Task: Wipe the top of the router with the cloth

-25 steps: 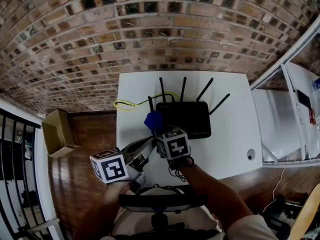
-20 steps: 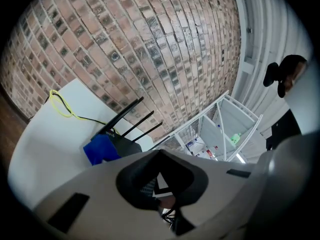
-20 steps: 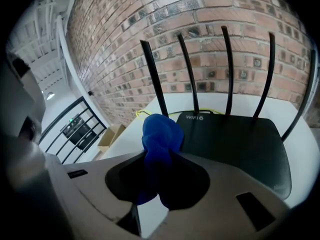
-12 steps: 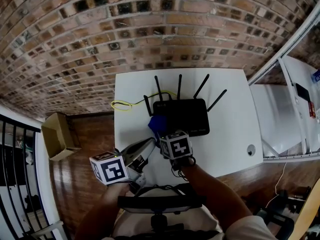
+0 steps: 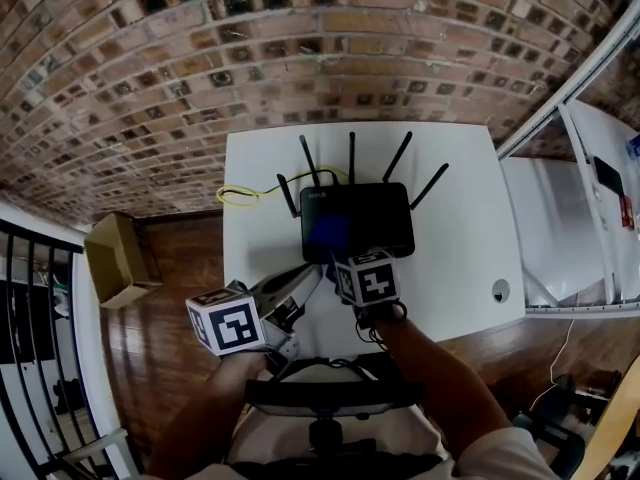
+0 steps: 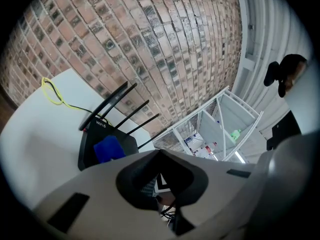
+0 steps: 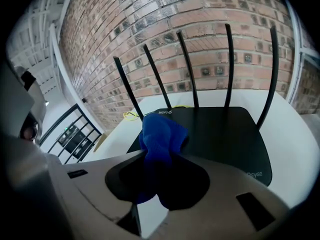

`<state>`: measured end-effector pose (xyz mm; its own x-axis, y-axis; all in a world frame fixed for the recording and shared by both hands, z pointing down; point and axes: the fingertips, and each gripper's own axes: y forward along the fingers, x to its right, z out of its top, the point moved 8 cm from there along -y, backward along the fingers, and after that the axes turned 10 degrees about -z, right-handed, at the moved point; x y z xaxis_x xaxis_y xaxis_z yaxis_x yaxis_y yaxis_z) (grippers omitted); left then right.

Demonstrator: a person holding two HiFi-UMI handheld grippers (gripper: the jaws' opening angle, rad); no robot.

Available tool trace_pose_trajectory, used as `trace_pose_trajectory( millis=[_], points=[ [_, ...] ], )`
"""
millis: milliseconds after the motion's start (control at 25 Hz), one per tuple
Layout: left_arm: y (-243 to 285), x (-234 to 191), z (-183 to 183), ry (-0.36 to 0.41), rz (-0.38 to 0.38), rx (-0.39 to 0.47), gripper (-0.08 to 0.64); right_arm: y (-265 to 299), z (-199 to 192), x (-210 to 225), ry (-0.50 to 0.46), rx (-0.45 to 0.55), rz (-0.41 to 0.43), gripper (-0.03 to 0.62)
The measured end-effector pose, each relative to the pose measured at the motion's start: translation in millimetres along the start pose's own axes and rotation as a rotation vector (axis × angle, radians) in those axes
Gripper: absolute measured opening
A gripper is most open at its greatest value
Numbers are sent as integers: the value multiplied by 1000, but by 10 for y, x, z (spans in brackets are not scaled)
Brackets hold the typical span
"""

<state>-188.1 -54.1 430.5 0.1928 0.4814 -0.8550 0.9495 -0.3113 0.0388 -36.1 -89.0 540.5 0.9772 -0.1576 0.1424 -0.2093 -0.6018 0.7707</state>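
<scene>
The black router (image 5: 360, 220) with several upright antennas stands on the white table (image 5: 455, 228). My right gripper (image 5: 338, 254) is shut on the blue cloth (image 5: 328, 231), which is pressed on the left part of the router's top. In the right gripper view the cloth (image 7: 161, 140) bunches out of the right gripper (image 7: 160, 156) onto the router (image 7: 220, 134). My left gripper (image 5: 304, 281) hovers shut and empty over the table's near left side, short of the router. In the left gripper view the left gripper (image 6: 161, 154) looks toward the router (image 6: 92, 136) and the cloth (image 6: 108, 148).
A yellow cable (image 5: 243, 198) loops off the router's back left. The table has a round hole (image 5: 500, 290) near its right front corner. A cardboard box (image 5: 118, 263) sits on the wood floor at left, a black railing (image 5: 30, 308) beyond it. White shelving (image 5: 590, 218) adjoins the table's right side.
My right gripper has carried the cloth from the router's left edge up onto its top. The left gripper stays in about the same place.
</scene>
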Motion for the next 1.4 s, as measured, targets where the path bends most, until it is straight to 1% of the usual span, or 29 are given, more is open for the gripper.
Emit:
trace_pose_trajectory(
  millis=[200, 440, 960, 1120, 1400],
  points=[
    [140, 66, -74, 0, -12, -17, 17, -74, -85, 224, 28, 6, -17, 112],
    [321, 134, -150, -23, -8, -25, 17, -170, -146, 514, 78, 23, -35, 114],
    [747, 154, -303, -25, -22, -45, 17, -352, -220, 1081, 45, 12, -91, 112],
    [867, 176, -345, -42, -20, -42, 17, -405, -217, 1211, 35, 7, -97, 112],
    [1079, 207, -446, -45, -6, -40, 17, -442, -270, 1465, 7, 5, -82, 113]
  ],
)
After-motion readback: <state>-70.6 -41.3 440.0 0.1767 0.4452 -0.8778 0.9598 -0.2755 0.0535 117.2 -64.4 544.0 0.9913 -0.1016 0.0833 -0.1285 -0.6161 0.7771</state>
